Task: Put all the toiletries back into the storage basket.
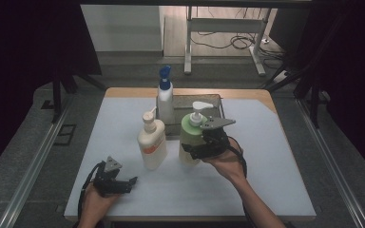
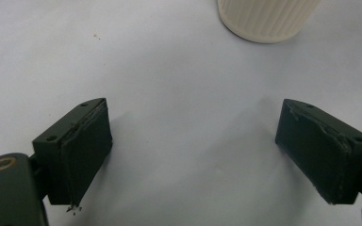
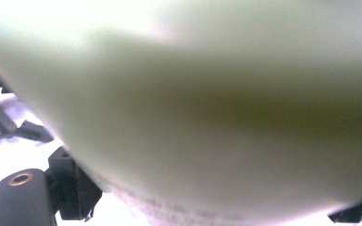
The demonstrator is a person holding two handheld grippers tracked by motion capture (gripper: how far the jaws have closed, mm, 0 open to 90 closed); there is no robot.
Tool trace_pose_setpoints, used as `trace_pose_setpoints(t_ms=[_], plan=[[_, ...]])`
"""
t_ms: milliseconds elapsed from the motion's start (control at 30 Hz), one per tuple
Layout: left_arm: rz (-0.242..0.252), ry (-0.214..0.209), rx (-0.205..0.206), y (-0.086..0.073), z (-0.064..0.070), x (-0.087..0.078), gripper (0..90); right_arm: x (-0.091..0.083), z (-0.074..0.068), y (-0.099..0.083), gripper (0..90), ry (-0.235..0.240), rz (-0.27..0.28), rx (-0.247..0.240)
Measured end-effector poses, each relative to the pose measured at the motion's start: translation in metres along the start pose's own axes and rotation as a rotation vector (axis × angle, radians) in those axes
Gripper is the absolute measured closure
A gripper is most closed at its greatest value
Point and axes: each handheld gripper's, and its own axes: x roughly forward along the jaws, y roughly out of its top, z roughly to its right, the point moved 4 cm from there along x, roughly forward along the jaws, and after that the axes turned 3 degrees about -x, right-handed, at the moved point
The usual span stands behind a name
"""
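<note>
on the white table, right gripper (image 1: 200, 148) clamps the green pump bottle (image 1: 191, 137) low, so keep it upright; left gripper (image 1: 123, 185) rests, jaws apart.

Three bottles are counted on the table. Two are pump bottles: a green one (image 1: 190, 137), held against the right tongs (image 1: 200, 148), and a cream one (image 1: 152, 142), between the two tongs and ahead of the left tongs (image 1: 126, 184). One spray bottle (image 1: 165, 97) with a blue top is seen beyond both. One tray (image 1: 217, 101) is counted behind the right tongs.
</note>
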Motion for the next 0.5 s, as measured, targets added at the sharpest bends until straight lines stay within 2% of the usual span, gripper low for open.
trace_pose_setpoints(t_ms=[500], plan=[[0.001,0.0,0.0,0.0,0.0,0.0,10.9,0.011,0.016,0.038,12.6,-0.017,-0.005,-0.034]])
